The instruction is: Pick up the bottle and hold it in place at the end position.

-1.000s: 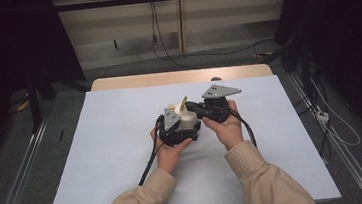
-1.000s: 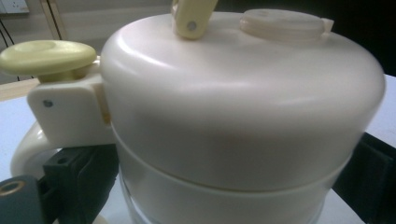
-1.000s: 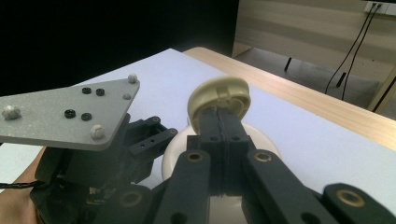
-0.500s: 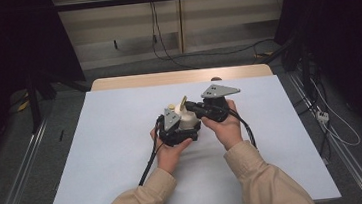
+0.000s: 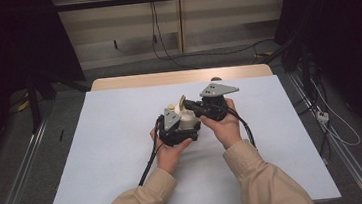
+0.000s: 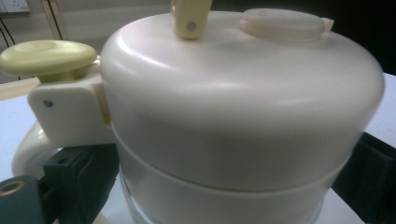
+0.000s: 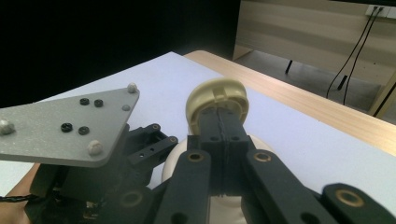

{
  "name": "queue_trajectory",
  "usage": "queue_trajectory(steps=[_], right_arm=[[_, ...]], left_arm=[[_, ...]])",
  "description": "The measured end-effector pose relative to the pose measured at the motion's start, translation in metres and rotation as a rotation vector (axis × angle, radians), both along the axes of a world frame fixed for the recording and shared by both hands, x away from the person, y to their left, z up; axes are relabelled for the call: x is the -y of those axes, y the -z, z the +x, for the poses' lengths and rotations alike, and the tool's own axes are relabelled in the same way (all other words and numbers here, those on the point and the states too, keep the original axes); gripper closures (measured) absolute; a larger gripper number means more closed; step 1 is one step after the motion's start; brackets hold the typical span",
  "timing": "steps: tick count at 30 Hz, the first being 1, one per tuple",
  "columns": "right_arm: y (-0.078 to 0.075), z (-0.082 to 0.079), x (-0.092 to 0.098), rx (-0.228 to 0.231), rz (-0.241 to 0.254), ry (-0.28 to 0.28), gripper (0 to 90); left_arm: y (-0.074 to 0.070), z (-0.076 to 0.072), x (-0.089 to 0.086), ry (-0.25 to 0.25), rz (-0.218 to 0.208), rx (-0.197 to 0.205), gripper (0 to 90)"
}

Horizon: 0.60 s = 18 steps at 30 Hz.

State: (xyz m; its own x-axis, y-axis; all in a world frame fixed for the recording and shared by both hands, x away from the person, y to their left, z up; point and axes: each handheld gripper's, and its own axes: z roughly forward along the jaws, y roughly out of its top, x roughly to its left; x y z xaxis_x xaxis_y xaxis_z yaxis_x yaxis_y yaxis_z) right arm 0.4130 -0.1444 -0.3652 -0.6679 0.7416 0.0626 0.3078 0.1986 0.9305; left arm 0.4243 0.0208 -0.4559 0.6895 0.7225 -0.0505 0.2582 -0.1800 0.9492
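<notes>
So on the left side, the left gripper [image 5: 184,127] is wrapped around a small cream jug-like pot [image 5: 186,117] sitting mid-worktop [image 5: 98,155]. In the left gripper view the pot's domed lid [image 6: 243,88] sits right up against the camera, with one black jaw on each side of the body, so it's clamped on the pot. There's a pale yellow knob [image 6: 46,57] on the hinge block at the pot's handle side, plus a round cap [image 6: 282,23] on top of the lid. Moving right, the right gripper [image 5: 189,105] reaches in from the right hand [image 5: 225,125]. In the right gripper view its jaws are pinched together on a yellowish flap [image 7: 217,100] standing up above the pot. Left gripper's grey plate [image 7: 60,126] is just beside it.
</notes>
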Motion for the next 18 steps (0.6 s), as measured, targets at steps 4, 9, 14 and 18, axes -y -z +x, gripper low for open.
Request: queue_trajectory(steps=[4, 9, 14, 18], right_arm=[[0.0005, -0.0001, -0.0008, 0.003, -0.006, -0.003, 90.0], [-0.0014, 0.0008, -0.0032, 0.008, -0.009, -0.006, 90.0], [-0.0003, 0.002, -0.0039, 0.006, -0.01, -0.006, 90.0], [-0.0003, 0.0029, -0.0025, 0.003, -0.007, 0.003, 90.0]], left_arm=[[0.0, -0.0002, 0.0, -0.001, 0.001, 0.0, 4.8], [0.0001, -0.0005, -0.0003, -0.001, 0.005, 0.006, 4.9], [0.0005, -0.0011, 0.0001, -0.004, -0.004, 0.003, 4.9], [0.0007, -0.0014, 0.0002, -0.006, -0.004, 0.007, 4.9]])
